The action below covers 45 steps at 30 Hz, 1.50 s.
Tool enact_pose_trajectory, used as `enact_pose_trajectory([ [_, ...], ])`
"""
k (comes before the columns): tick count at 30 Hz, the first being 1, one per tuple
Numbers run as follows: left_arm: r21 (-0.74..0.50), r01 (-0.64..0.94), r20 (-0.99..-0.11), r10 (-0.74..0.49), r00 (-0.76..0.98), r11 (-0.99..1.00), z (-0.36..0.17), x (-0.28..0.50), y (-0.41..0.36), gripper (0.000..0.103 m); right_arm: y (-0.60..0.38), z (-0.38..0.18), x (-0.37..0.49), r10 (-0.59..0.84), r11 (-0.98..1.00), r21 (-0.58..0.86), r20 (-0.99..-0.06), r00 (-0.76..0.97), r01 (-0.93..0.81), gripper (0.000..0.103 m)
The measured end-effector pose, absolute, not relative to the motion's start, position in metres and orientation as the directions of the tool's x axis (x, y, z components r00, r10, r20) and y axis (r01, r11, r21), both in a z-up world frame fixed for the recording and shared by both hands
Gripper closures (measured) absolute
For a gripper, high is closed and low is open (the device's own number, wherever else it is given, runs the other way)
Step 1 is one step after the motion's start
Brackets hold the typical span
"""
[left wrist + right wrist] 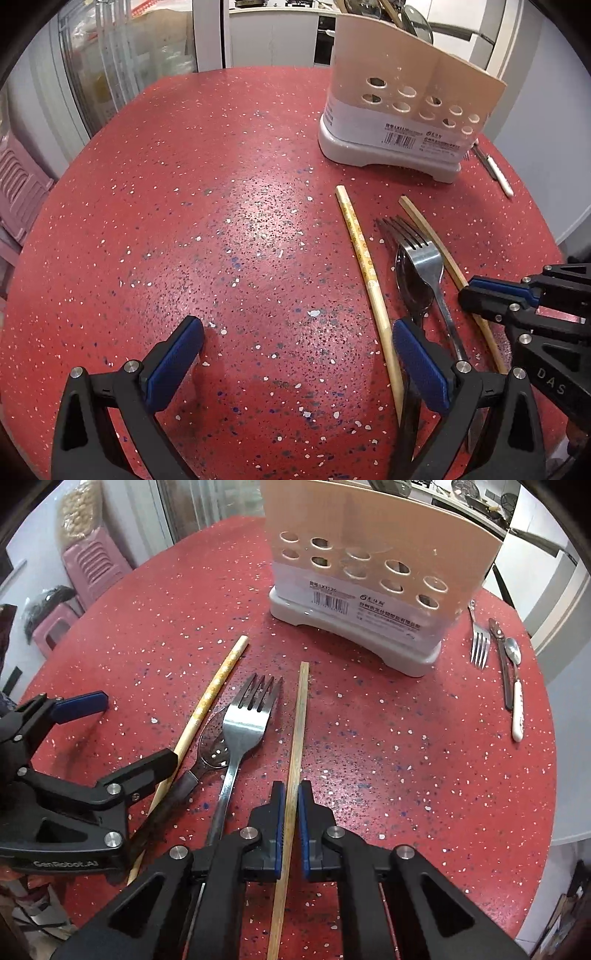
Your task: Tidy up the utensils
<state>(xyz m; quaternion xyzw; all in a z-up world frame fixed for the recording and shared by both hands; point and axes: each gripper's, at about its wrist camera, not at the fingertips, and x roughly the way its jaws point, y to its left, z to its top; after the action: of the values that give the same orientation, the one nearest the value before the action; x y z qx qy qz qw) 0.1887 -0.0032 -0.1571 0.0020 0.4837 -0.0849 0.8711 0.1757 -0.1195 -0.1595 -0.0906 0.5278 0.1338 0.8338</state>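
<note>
Bamboo-coloured plain square chopstick [297,738] flat on red speckled table [406,757], clamped mid-length in right gripper [291,805]. Left gripper [295,362] wide open, empty. Risk: thin stick pivots on lift, knocks steel fork [245,720], misses beige perforated holder [369,572].

Two chopsticks [298,723] [210,698], two forks [247,716] [479,646], two spoons [214,749] [514,653], one knife [502,657], one holder [369,572].

A white label [364,603] with a barcode is being shown on the utensil holder [369,554]; "LX3120" is being read above the bars, the remaining print being too small. "GenRobot.AI" is being displayed on the left tongs [122,734]. "DAS" is being seen on the right tongs [466,295], the rest being cut off.
</note>
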Motion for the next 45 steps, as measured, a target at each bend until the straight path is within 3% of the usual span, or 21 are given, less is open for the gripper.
enact_pose_trajectory([
  [18, -0.018, 0.241, -0.898, -0.122, 0.423, 0.970, -0.148, 0.221, -0.040, 0.001, -0.151, -0.160, 0.171, 0.247, 0.936, 0.115, -0.890, 0.385, -0.333, 0.097],
  [25, -0.015, 0.302, -0.912, -0.137, 0.386, 0.953, -0.140, 0.221, -0.062, 0.022, -0.181, -0.151, 0.163, 0.301, 0.930, 0.177, -0.869, 0.393, -0.321, 0.097],
  [29, -0.013, 0.342, -0.921, -0.144, 0.361, 0.940, -0.135, 0.223, -0.080, 0.043, -0.197, -0.143, 0.157, 0.330, 0.925, 0.206, -0.850, 0.411, -0.318, 0.097],
  [31, -0.015, 0.363, -0.922, -0.153, 0.355, 0.932, -0.133, 0.222, -0.088, 0.065, -0.205, -0.138, 0.154, 0.344, 0.923, 0.219, -0.839, 0.422, -0.317, 0.097],
  [39, -0.046, 0.332, -0.897, -0.185, 0.401, 0.942, -0.132, 0.202, -0.091, 0.070, -0.222, -0.124, 0.145, 0.373, 0.919, 0.254, -0.810, 0.452, -0.303, 0.096],
  [45, -0.074, 0.298, -0.831, -0.224, 0.510, 0.952, -0.116, 0.179, -0.075, 0.070, -0.234, -0.121, 0.140, 0.397, 0.913, 0.287, -0.790, 0.467, -0.290, 0.096],
])
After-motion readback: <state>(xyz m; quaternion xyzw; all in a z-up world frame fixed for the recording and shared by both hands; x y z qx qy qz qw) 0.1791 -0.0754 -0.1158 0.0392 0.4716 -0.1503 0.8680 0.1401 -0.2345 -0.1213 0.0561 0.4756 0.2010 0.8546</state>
